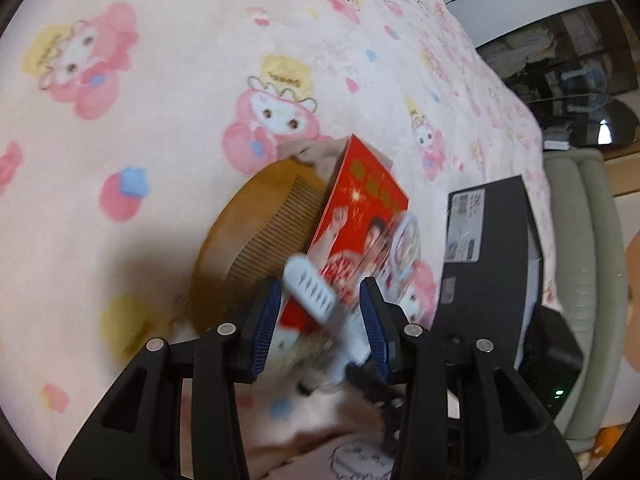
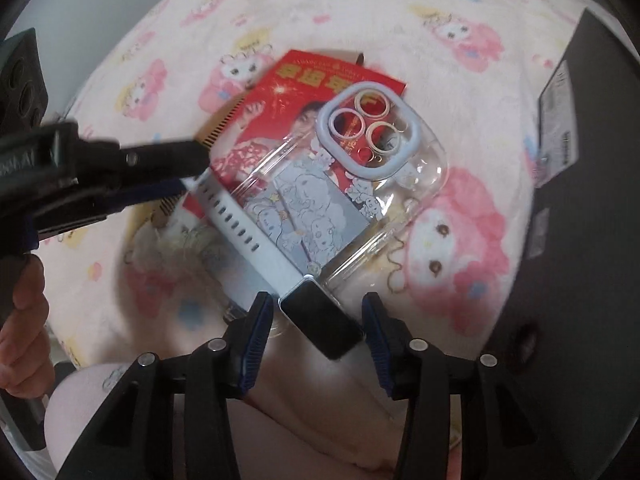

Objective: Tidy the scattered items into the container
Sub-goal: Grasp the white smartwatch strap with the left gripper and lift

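Lying outside black box (image 1: 492,248): watch (image 2: 280,264)

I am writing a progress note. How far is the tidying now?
Nothing looks packed yet. The wooden comb, red packet, clear phone case and smartwatch lie piled on the blanket, beside the black box. In hand: both grippers, left and right, straddle the watch, open. All four items remain.

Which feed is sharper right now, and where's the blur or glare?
Right wrist view is sharper: the watch and clear phone case read crisply, with small glints on the case; only the left gripper smears. Left wrist view blurs the strap and case; both are fisheye-bent at the rims.
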Motion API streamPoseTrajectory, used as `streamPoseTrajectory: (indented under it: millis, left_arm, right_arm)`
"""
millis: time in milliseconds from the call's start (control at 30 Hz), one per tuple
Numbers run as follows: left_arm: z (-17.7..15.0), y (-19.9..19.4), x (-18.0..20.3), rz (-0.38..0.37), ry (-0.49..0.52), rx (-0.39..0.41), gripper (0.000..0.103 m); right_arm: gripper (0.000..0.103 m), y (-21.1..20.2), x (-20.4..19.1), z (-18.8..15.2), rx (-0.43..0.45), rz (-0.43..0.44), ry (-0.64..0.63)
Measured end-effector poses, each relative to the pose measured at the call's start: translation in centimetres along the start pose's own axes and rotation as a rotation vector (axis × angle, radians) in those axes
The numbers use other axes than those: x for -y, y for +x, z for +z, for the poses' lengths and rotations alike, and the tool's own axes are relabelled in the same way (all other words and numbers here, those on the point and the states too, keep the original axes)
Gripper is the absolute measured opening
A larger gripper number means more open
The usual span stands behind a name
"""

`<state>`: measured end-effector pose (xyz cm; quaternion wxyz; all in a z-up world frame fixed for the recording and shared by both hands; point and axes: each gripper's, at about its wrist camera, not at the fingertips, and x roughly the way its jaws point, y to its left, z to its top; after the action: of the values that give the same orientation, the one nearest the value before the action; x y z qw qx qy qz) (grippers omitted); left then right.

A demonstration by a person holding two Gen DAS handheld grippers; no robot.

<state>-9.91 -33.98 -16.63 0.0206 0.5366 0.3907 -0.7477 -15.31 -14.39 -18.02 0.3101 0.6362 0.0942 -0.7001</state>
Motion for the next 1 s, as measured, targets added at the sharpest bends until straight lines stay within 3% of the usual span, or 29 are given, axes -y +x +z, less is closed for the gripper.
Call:
streamPoseTrajectory:
  millis: [33,67,267,433,600,833,1000]
  left_arm:
    - [0.2,0.2,0.0,0.002,0.001,-0.002,0.031]
    - [0.3,0.3,0.2,0.01,0.01,-0.006,0.017]
    - [-0.5,-0.5,2.0,0.025,0.067,0.034,0.005]
    - [-2.1,-3.3,5.5,-0.057,0.136,0.087,0.001]
    - [-4.3,-5.3,10.2,-0.089,0.239,0.118,0.001]
    - [-8.4,-5.9,17.0,-0.197,0.358,0.091,0.001]
    - [-12.0,-3.7,22.5,-0.245,0.443,0.032,0.001]
  right_arm:
    - [0.042,0.2,0.2,0.2,-0.009,0.023,0.006]
    - [0.042,0.3,0.4,0.3,-0.014,0.042,0.013]
    - [0.033,-0.6,0.5,-0.1,0.032,0.083,0.006]
    - [0.027,-3.3,0.2,-1.3,0.128,0.057,-0.004]
    - [0.027,-7.3,1.8,-3.7,0.229,0.125,0.061]
    - [0.027,-13.3,4.2,-7.8,0.365,0.148,0.107]
    - [0.027,-17.0,7.7,-12.3,0.43,0.111,0.14]
